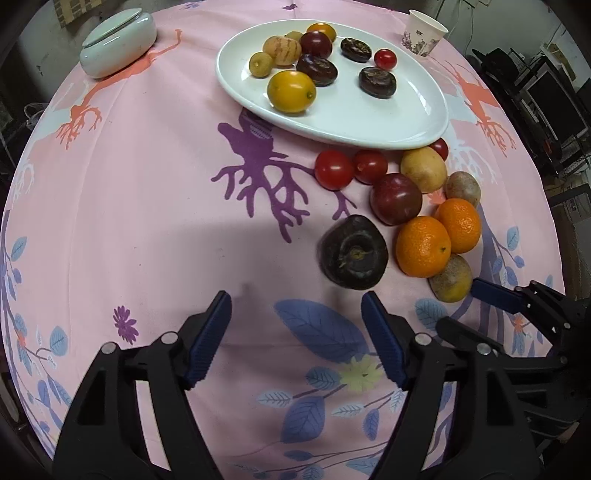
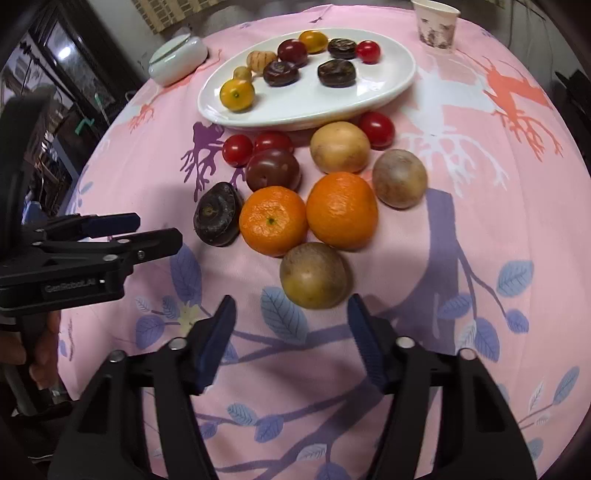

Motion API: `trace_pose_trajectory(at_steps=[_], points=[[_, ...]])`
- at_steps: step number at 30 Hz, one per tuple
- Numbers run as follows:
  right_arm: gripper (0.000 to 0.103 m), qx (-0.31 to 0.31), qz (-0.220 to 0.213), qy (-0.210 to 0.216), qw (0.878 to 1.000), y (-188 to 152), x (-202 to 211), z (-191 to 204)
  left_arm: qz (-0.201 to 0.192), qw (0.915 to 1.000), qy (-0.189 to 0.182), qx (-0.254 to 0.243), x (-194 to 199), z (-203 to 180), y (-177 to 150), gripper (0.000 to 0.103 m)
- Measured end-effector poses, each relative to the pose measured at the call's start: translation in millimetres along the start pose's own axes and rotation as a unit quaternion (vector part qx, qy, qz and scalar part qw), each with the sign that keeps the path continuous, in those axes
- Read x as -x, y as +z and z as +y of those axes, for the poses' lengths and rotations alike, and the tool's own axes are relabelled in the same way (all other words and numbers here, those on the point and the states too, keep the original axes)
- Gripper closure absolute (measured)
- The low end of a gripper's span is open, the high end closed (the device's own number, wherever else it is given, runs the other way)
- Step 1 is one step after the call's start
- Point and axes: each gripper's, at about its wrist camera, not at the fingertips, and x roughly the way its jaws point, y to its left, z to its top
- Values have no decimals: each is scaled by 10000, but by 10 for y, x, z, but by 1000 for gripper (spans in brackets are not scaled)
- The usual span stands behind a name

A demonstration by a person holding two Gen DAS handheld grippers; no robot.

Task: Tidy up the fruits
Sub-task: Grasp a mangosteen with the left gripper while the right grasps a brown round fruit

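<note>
- Well, both grippers hang low over the pink tablecloth [image 1: 147, 221], pointing steeply down at it.
- The left gripper [image 1: 295, 332] has its jaws open and nothing between them; only bare cloth lies under its blue pads. A dark wrinkled fruit [image 1: 352, 254] sits just beyond its right finger, not touching.
- The right gripper [image 2: 290, 332] also stands with jaws apart and holds nothing. A brownish round fruit [image 2: 314, 275] lies just in front of the gap, near both fingertips, but the pads do not press it.
- Loose fruits crowd together between the grippers and the white plate [image 2: 369, 92]: two oranges [image 2: 341, 210], a dark plum [image 2: 272, 170], some red tomatoes [image 2: 237, 149] close to the plate's near rim.
- On the plate more fruits sit toward its far side; the near part is bare.
- Free cloth is wide on the left side of the heap; the two grippers are near each other there.
- A paper cup [image 2: 436, 26] and a pale lidded dish [image 2: 177, 61] stand near the far table edge.
</note>
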Motion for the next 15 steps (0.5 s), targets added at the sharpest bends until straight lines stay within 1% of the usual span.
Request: trace_pose_trajectory(at_steps=[1,3,5,6,9,15], points=[[44,58,11,-142,9999,23,-42,23,11,10000,-3,23,-5,12,2,28],[48,158,4,-339,9993,56,-86,41,38,10000,-14,61,-18,30,-1,28],[62,116,56,-420,9990,79,-138,-3,55,10000,-18,69,-28,31,-3,28],[63,108,83,-448,9989,83,-158,-31,62,10000,-24,64,-32,27,-2,28],[64,149,58,-333,9993,80,-148,-69,77,10000,-46,25,-43,2,8,28],[64,-87,35,-134,9999,1,1,-196,74,9997,-105,-216,-82,-159,46,28]])
